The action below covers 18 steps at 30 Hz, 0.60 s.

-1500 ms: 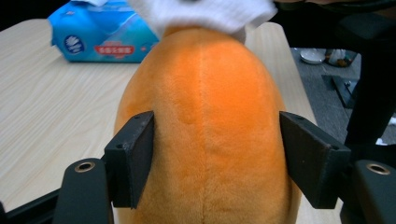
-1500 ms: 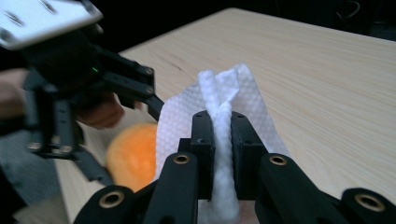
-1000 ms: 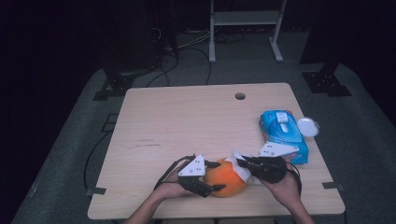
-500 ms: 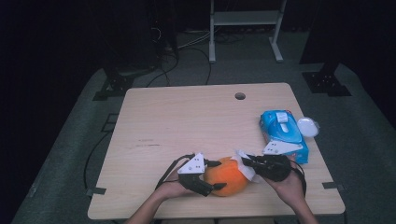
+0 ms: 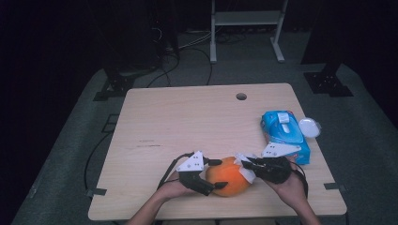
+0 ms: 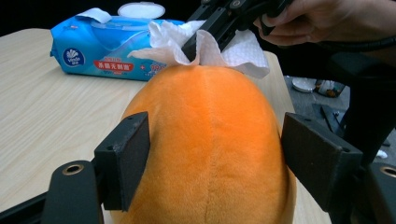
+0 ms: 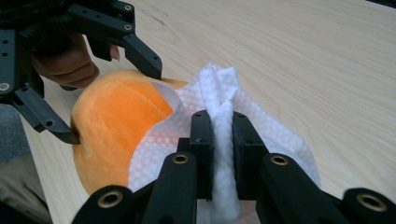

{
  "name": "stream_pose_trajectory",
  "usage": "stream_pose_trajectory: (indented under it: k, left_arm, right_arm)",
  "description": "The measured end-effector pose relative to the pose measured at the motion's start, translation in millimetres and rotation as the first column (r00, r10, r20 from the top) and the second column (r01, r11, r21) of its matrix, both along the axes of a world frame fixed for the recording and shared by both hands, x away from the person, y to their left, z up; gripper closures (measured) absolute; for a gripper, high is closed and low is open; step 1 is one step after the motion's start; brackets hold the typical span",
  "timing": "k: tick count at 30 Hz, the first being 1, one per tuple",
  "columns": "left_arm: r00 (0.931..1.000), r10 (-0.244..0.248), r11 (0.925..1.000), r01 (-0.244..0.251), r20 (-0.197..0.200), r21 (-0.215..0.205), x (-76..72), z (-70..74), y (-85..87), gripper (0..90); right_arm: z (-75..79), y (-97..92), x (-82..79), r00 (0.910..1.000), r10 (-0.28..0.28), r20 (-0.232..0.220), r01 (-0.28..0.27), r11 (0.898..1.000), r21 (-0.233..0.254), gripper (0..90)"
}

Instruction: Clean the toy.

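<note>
An orange plush ball (image 5: 228,176) rests on the table near its front edge. My left gripper (image 5: 221,174) reaches around it from the left. The black pads (image 6: 126,158) stand at the plush's (image 6: 210,140) two sides, and a thin gap shows at the right pad. Those jaws have just been opening, with the plush between them. My right gripper (image 7: 223,126) is shut on a bunched white wipe (image 7: 219,88). It holds the wipe (image 5: 246,172) against the far right side of the plush (image 7: 116,121).
A blue pack of wet wipes (image 5: 284,133) lies at the table's right edge, a round white lid (image 5: 309,126) beside it. The wooden table (image 5: 187,117) has a small hole (image 5: 241,96) near its far edge. Dark floor, cables and stands surround it.
The wipe in the right gripper has shifted a little on the plush. Both hands stay about where they were.
</note>
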<state>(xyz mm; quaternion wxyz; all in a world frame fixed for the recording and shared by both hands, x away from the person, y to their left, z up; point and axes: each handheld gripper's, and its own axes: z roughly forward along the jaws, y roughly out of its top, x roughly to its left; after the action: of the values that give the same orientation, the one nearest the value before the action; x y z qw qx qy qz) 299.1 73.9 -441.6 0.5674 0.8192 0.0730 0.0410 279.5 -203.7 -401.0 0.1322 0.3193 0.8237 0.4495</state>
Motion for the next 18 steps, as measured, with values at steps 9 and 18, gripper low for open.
stream_pose_trajectory:
  k: [9, 18]
  left_arm:
    - [0.9995, 0.009, 0.9998, -0.01, 0.029, 0.016, -3.6, 1.2, -5.6, 23.7]
    - [0.997, 0.039, 0.9992, -0.038, -0.067, 0.014, 8.2, -4.8, 3.8, 10.7]
  right_arm:
    - [11.5, 23.4, -12.3, 0.9936, 0.09, 0.067, -0.091, 0.996, 0.005, 80.5]
    - [2.5, 6.6, -2.0, 0.9988, 0.045, 0.021, -0.045, 0.999, 0.025, 79.9]
